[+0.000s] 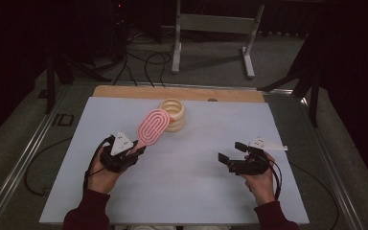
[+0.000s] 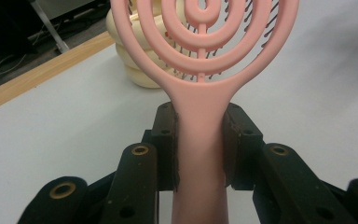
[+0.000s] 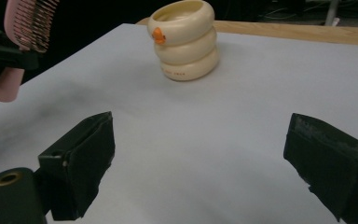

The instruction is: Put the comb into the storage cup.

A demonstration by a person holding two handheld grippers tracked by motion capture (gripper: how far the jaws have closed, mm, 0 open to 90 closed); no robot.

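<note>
Left gripper (image 1: 133, 149) is pinching a pink hairbrush (image 1: 153, 126) by its handle, likely carrying it toward the cream ringed cup (image 1: 173, 114); right gripper (image 1: 232, 152) is hovering, jaws spread.

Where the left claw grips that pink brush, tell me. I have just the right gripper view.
Observer: The left claw is shut on the pink brush, with its pads on both sides of the handle just below the head.
Operator: Now say where the head points.
Observer: In the high view it slants toward the cream ringed cup and overlaps the cup's near side in the picture. I cannot tell whether they touch.
Operator: Describe the brush's back.
Observer: The left gripper view shows open concentric oval rings, with dark bristles behind the gaps.
</note>
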